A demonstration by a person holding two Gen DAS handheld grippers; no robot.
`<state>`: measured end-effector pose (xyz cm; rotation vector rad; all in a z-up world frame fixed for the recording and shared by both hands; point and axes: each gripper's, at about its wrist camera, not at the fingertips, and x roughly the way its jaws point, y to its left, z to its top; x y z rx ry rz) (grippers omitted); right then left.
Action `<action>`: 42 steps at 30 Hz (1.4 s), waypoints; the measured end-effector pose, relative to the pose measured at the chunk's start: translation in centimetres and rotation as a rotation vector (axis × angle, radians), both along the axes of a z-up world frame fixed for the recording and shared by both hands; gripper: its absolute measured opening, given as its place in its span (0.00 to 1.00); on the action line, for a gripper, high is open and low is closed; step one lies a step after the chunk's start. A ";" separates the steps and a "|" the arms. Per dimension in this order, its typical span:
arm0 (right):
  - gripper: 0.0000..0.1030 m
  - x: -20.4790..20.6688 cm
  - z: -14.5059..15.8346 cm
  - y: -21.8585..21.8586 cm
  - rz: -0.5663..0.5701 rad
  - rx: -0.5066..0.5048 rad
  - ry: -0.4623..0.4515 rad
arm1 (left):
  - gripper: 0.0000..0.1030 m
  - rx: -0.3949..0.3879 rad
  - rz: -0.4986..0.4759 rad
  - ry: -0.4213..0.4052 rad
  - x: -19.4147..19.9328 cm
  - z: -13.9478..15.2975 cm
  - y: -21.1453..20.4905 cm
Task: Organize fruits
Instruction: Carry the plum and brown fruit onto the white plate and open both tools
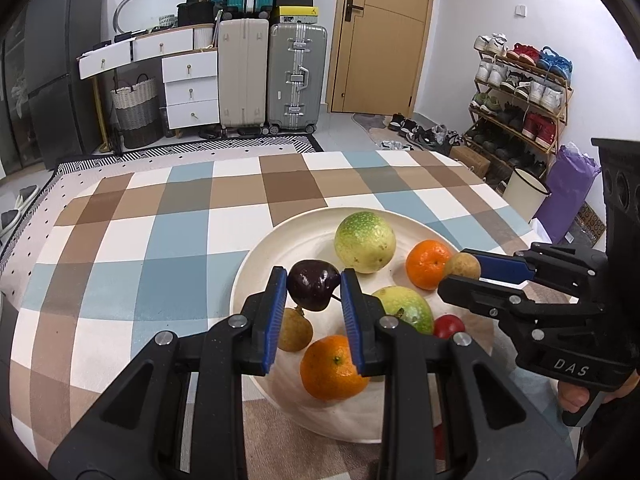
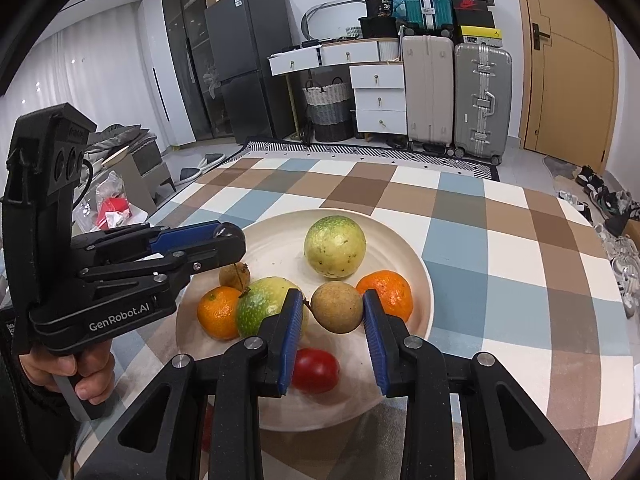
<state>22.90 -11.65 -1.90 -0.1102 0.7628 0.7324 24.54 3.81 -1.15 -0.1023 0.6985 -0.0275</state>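
Both claws hang over the cream plate (image 1: 280,240), each pinching one small fruit, which reads as two pieces being brought in to join the pile at once. The left claw (image 1: 314,286) is pressed onto a dark purple fruit (image 1: 313,285) with its blue pads against the fruit's two flanks, held above the near-left part of the plate; the thin stem trails out to the side. The right claw (image 2: 333,309) is clamped on a tan round fruit (image 2: 337,307), gripped across its widest part so it cannot roll out, and it sits above the plate's near-right part. The plate stands on a bench covered by a checked cloth (image 1: 160,248) in blue, brown and white. Already lying in it are a large pale green fruit (image 2: 335,246) toward the far side, two oranges (image 2: 218,312) and (image 2: 386,294), a green-yellow fruit (image 2: 260,308) in the middle, a second small tan fruit (image 2: 235,276) with a stem, and a red fruit (image 2: 316,370) near the front rim. The near half of the plate is crowded, so a free spot for either held piece looks scarce; the barest patch appears to be at the far left of the plate. The two claws are near each other across the plate, and setting both down together risks nudging the oranges or each other. Beyond the bench, suitcases (image 1: 272,76), a white drawer unit (image 1: 190,88) and a shoe rack (image 1: 520,92) are well clear.
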 end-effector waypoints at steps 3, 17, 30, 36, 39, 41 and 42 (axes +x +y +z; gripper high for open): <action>0.30 0.3 -0.1 0.4 0.000 -0.009 -0.011 | 0.24 -0.001 0.004 0.009 0.4 -0.4 0.1; 0.46 0.4 0.0 0.2 -0.003 -0.001 -0.017 | 0.25 0.003 -0.011 0.022 0.1 -0.3 -0.1; 0.88 -2.0 1.0 -1.9 -0.051 0.005 -0.051 | 0.83 0.003 0.047 -0.027 -3.8 1.0 0.6; 0.99 -3.7 1.3 -3.1 -0.066 0.033 -0.039 | 0.99 0.009 0.066 -0.054 -6.7 1.4 0.4; 0.99 -4.5 1.1 -3.5 -0.072 0.027 -0.028 | 0.99 0.003 0.064 -0.057 -7.9 1.5 0.1; 0.99 -5.0 0.9 -3.6 -0.076 0.016 -0.024 | 0.99 0.007 0.055 -0.059 -8.9 1.5 -0.3; 0.99 -5.4 0.8 -3.6 -0.073 0.013 -0.019 | 0.99 0.011 0.054 -0.061 -9.2 1.5 -0.4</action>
